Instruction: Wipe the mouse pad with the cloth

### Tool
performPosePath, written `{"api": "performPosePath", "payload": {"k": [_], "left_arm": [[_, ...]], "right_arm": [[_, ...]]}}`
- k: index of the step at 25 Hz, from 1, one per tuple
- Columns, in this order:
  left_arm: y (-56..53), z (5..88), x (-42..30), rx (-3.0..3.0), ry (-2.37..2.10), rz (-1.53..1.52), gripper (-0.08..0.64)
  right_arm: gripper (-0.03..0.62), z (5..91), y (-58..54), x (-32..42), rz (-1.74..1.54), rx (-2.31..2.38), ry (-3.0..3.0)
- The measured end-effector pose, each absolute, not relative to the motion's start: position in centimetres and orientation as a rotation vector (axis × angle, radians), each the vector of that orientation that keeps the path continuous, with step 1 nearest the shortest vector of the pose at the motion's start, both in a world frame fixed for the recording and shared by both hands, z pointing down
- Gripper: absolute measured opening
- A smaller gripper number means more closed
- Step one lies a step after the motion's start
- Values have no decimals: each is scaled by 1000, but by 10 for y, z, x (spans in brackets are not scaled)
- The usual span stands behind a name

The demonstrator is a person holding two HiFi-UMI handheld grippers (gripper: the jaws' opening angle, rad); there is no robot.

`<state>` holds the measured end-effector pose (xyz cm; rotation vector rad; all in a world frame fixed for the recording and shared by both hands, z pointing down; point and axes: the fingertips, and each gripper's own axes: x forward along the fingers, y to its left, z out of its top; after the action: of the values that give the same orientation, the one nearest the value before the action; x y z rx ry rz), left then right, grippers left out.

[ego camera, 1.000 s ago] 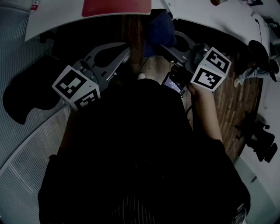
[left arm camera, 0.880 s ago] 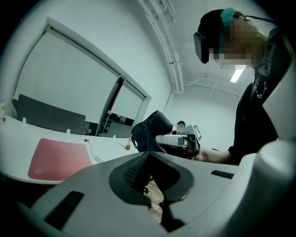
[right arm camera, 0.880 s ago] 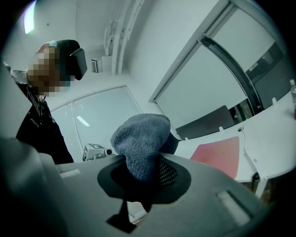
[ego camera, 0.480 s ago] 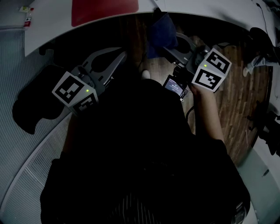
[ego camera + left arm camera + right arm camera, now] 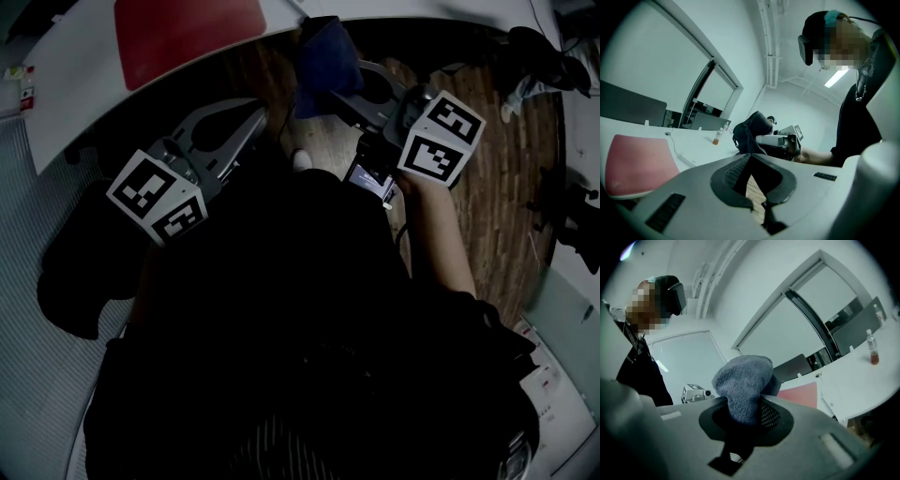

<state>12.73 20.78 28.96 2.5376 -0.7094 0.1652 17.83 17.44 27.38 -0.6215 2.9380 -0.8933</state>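
- You are pinching the cloth (image 5: 743,380) in the right tongs (image 5: 757,405). It is bunching above the tips in a thick wad.
- The left tongs (image 5: 750,158) are pressing together on nothing, and they are pointing toward the worktop (image 5: 84,89).
- The pad (image 5: 187,33) is lying flat on the worktop, ahead and to your left. Both tongs are hovering short of the worktop's edge, over the floor, so the wiping is not yet starting.
- To reach the pad, you are needing to bring the cloth up over the edge and across to the left, arriving at one end of the pad rather than its middle.
- Be tilting the right tongs so the wad is facing down. The fabric, not the hard tips, should be meeting the surface.
- The pad is looking thin and is probably going to slide under a stroke. Be setting the left tongs on a corner to pin it.
- Be keeping the squeeze firm, since the drag is likely tugging the cloth loose.
- A cable (image 5: 677,151) is lying just beside the pad, so be stopping each stroke short of it.
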Motion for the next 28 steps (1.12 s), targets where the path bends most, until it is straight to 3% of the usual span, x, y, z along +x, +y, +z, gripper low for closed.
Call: {"api": "performPosePath", "payload": {"k": [10, 28], "left_arm": [[142, 281, 76, 2603, -567, 113, 5], [117, 288, -24, 2589, -676, 30, 5]], "right_arm": [[66, 251, 127, 129, -826, -791, 2948], [66, 240, 90, 25, -784, -642, 3037]]}}
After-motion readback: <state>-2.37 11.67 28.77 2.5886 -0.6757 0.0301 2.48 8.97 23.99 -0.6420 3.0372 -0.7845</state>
